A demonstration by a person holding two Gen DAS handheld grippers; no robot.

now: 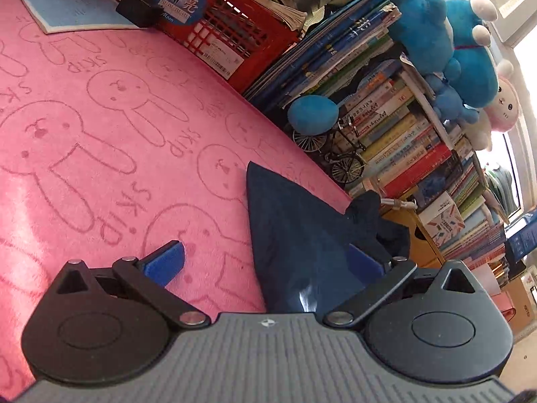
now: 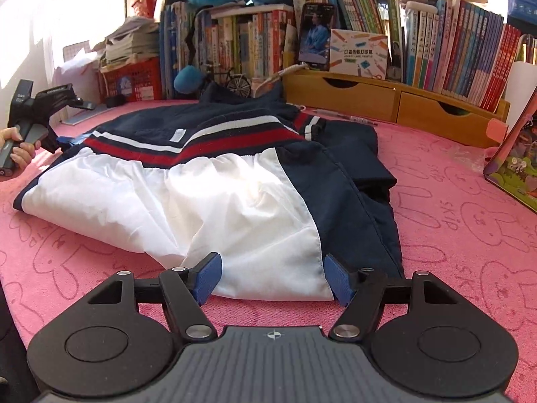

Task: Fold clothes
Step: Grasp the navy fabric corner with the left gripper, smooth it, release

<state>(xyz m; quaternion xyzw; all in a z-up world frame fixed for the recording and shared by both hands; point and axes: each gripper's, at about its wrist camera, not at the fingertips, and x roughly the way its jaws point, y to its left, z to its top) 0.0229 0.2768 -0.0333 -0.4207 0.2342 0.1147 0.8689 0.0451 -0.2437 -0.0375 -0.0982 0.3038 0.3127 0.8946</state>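
Lying on the pink counter (image 2: 453,208), the navy-and-white jacket (image 2: 208,181) reaches between the right gripper (image 2: 272,277), whose fingers stand spread, not pinching it. The left gripper (image 1: 265,262) hangs wide open over a navy corner.

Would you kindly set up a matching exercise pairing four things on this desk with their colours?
Things:
1. crate
2. drawers
3. desk cover
4. model bicycle

Colours:
A. pink
B. black
C. red
D. yellow-brown wood

Pairs: 1-C, 2-D, 3-A, 4-B
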